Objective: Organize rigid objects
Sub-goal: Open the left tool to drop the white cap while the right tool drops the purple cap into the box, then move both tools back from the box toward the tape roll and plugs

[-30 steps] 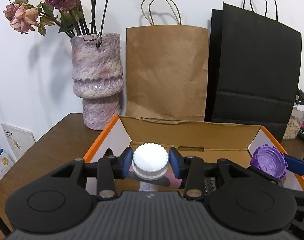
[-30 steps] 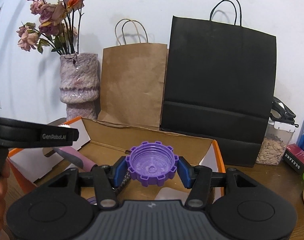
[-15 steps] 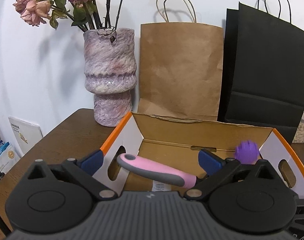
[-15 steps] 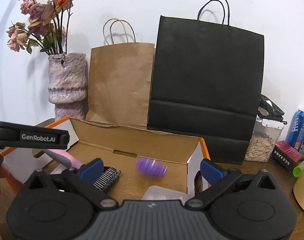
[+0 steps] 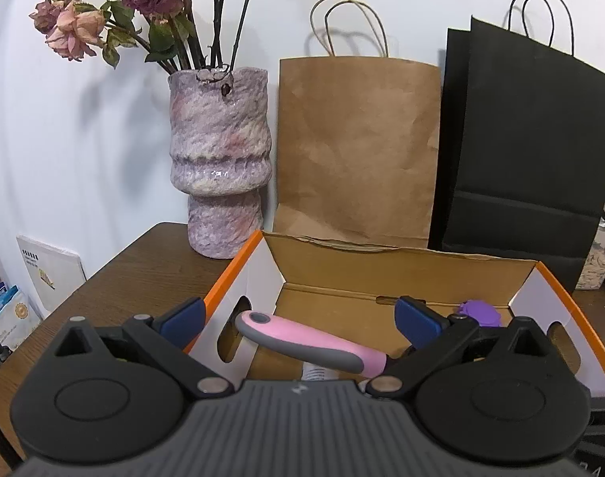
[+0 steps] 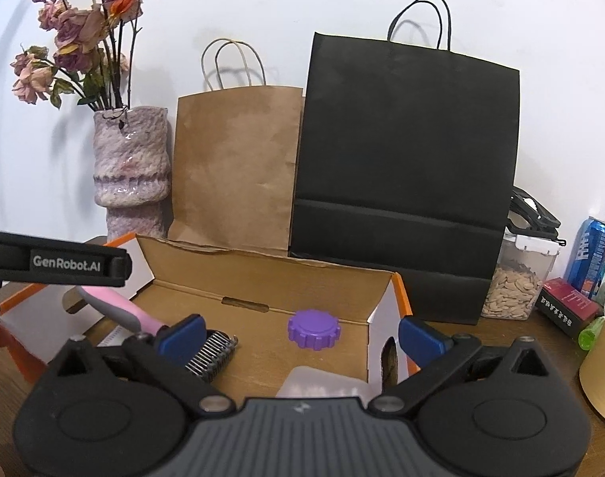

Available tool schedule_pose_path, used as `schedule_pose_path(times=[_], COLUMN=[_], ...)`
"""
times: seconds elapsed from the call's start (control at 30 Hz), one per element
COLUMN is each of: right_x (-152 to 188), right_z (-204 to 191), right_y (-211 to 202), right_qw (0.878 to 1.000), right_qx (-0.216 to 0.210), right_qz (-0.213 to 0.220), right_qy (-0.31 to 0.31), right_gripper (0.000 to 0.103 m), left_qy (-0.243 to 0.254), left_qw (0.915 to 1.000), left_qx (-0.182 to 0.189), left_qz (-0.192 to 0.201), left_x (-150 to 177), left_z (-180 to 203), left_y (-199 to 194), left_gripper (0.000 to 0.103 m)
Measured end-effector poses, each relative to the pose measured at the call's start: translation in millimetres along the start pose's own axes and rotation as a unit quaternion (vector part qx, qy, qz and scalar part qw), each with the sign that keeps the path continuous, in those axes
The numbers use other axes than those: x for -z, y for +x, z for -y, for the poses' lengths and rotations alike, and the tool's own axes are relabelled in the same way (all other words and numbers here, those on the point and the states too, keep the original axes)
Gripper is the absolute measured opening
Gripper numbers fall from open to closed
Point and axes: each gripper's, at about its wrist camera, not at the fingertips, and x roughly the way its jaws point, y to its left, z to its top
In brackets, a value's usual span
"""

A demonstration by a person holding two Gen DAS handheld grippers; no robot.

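Now purple cap (image 6: pixel 313 334) lies beyond open right fingers (image 6: pixel 421 341).

An open cardboard box (image 6: pixel 262 278) with orange edges sits on a brown wooden table (image 6: pixel 501 338). Over its near side, the right gripper (image 6: pixel 302 332) hangs with its blue-padded jaws spread wide and nothing between them. On the box floor lies a purple ridged cap (image 6: pixel 313 328), flat side up. To its left rests a pink-handled pet comb (image 6: pixel 143 318), metal teeth toward the middle. A translucent plastic piece (image 6: pixel 322 383) lies nearest the camera. The other gripper's black arm (image 6: pixel 64 264) reaches in from the left. Behind the box stand a mottled vase of dried roses (image 6: pixel 131 171), a brown paper bag (image 6: pixel 235 167) and a black paper bag (image 6: pixel 406 175). A clear jar of seeds (image 6: pixel 517 278) sits right.
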Motion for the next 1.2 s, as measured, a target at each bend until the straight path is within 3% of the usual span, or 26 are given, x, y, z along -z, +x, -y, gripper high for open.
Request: schedule_pose_path(times=[0.5,1.2], right_x=[5,36], right_z=[6,5], right_y=[-34,-99], right_qw=[1.0,1.0], right_qx=[0.003,-0.001], right_qz=[0.013,0.018], right_qy=[0.003,0.005], right_gripper=[0.103,0.103], left_qy=[-0.003,0.025], left_qw=[0.9999,0.999], left_qx=[-0.003,0.024], left_qz=[0.013,0.03], left_x=[8,43], left_z=[-12,-18], left_y=[-35,-99], left_gripper=[0.103,0.103])
